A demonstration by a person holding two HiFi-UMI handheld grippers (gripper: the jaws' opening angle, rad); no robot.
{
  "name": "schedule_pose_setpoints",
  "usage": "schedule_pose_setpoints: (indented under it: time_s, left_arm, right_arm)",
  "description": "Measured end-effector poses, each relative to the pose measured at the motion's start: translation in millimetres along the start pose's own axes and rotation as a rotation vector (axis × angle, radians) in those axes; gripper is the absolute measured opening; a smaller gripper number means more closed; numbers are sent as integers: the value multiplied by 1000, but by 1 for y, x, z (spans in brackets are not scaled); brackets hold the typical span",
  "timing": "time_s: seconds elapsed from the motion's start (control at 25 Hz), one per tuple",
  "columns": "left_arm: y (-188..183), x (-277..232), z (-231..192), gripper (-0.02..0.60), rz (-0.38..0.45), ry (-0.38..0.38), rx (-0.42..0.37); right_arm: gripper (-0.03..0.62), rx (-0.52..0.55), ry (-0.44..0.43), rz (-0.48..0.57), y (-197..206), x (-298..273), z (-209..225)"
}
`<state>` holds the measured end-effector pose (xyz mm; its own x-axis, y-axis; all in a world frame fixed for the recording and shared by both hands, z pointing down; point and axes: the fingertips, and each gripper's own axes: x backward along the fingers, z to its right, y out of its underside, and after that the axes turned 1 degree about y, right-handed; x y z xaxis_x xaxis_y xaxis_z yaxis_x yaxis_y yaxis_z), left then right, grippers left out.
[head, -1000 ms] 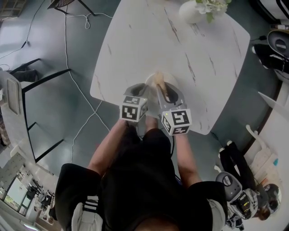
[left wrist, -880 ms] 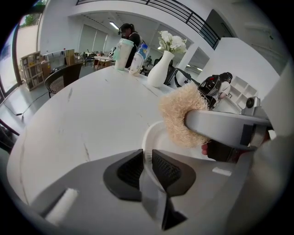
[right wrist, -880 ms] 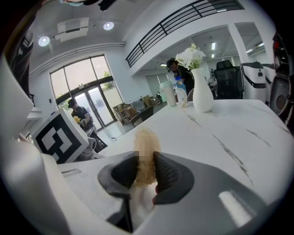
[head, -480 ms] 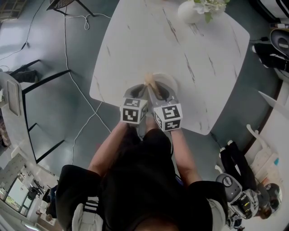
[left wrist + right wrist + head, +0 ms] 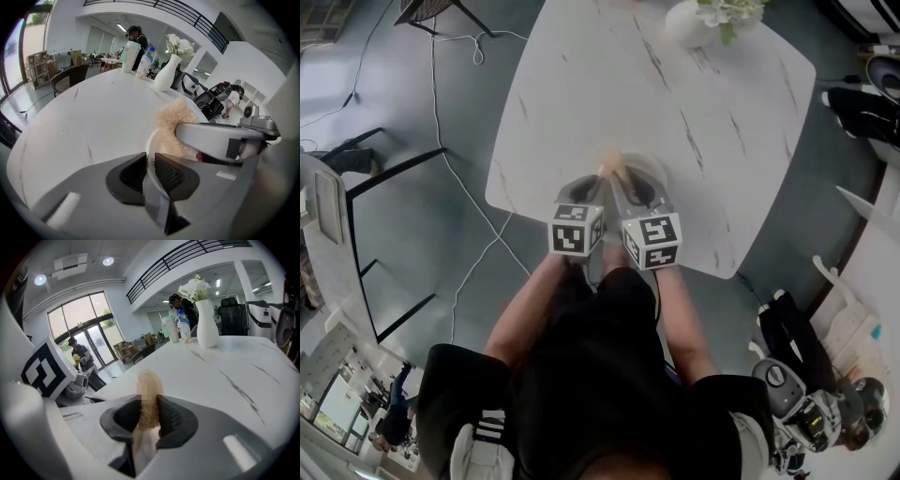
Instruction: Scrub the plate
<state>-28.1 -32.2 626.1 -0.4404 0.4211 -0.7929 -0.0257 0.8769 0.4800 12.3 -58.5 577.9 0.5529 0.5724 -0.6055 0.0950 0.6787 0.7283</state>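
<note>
1. The white, marble-veined tabletop (image 5: 675,103) fills the upper head view. A white vase (image 5: 694,23) with flowers stands at its far end, well apart from the work. Nothing on the tabletop has shifted over the last second.

2. The plate (image 5: 656,171) lies near the tabletop's near edge, right in front of the person. It sits where it did a second ago, so it is being held steady during the scrubbing.

3. The left gripper (image 5: 151,172) is clamped on the plate's near rim; its own view shows the pale rim pinched between the two dark pads. In the head view it has not moved, and it acts as the anchor.

4. The right gripper (image 5: 149,416) is closed on the scrubber, whose fibres are squeezed between its pads. This is what has changed. A second ago its marker cube sat further to the right, and it has since swung left, close beside the left gripper.

5. The scrubber (image 5: 609,167), a tan fibrous tuft, sticks out beyond the right gripper's jaws. It has travelled from over the plate's middle to the plate's left edge. That looks like one sideways stroke finished, so scrubbing seems well under way. A return stroke to the right would likely cover the rest of the plate.
</note>
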Motion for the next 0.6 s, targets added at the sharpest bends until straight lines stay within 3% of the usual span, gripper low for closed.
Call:
schedule_pose_setpoints:
  time_s: [0.6]
  left_arm:
    - [-2,2,2,61,10,-5,8]
  right_arm:
    - [92,-70,117,6,11,35,51]
